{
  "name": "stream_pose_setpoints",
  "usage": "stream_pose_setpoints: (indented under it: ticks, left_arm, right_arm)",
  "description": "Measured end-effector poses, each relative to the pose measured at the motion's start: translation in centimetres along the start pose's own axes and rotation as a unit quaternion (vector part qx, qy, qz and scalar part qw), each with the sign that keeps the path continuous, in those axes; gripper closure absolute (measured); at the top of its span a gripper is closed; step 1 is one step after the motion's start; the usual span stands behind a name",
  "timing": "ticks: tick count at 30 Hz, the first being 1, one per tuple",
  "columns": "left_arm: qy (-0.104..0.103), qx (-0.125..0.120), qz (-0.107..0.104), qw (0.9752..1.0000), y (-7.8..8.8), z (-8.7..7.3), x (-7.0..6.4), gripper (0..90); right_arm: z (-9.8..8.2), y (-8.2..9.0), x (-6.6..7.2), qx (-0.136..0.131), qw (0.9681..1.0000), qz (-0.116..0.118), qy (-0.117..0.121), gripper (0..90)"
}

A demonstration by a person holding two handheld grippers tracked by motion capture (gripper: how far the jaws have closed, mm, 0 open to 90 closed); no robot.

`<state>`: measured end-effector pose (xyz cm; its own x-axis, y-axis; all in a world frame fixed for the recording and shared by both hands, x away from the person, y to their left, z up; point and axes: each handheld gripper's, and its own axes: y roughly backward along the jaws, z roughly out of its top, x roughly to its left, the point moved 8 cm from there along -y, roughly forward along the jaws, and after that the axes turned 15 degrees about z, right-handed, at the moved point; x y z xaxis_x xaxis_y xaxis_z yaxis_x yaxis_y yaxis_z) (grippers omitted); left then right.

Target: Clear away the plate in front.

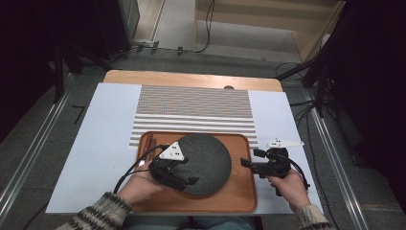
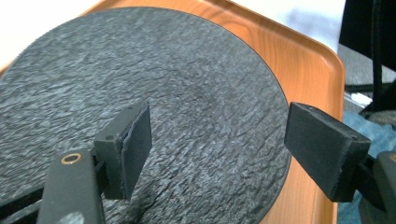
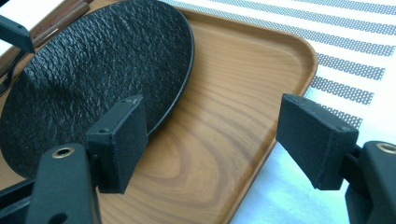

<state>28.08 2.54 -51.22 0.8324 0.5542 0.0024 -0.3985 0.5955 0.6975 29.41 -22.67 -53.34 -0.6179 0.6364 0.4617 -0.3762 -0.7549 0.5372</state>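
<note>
On the left, the person's left hand [image 1: 143, 184] reaches in from the near edge of the table [image 1: 95, 158], its forearm in a patterned knit sleeve [image 1: 103, 213], and holds the left gripper [image 1: 184, 178] low over the near left part of a dark round plate [image 1: 203, 163]. That gripper points toward the right and slightly toward the person, and its jaws stand spread apart with nothing pinched between them; in the left gripper view one pad [image 2: 135, 147] hangs above the plate's surface and the other is out beyond the plate's rim, over the tray. The plate is a flat disc with no long axis, charcoal black with a rough, slate-like wrinkled texture and a thin raised rim. It lies flat in a wooden tray [image 1: 242, 191] with rounded corners, filling most of the tray's left and middle and leaving bare wood on the right. Behind the tray lies a striped mat [image 1: 191, 110]. At the right, the right hand [image 1: 289, 187] holds the right gripper [image 1: 249, 165] just over the tray's right edge, pointing left toward the plate, jaws likewise spread wide and empty, straddling the tray's right rim.
</note>
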Motion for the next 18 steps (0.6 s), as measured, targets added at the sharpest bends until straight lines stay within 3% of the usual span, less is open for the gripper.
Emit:
stream_pose_setpoints:
  ticks: [9, 18]
  left_arm:
    - [0.036, 0.009, 0.016, 0.9992, 0.5, -0.2, 1.3, 23.4]
    - [0.046, 0.010, 0.038, 0.9981, 1.1, -0.7, 3.2, 23.4]
  right_arm:
    - [-0.1, 0.0, 0.0, 0.001, 1.0000, 0.002, 0.001, 22.8]
    - [-0.1, 0.1, 0.1, 0.002, 1.0000, 0.001, 0.000, 22.8]
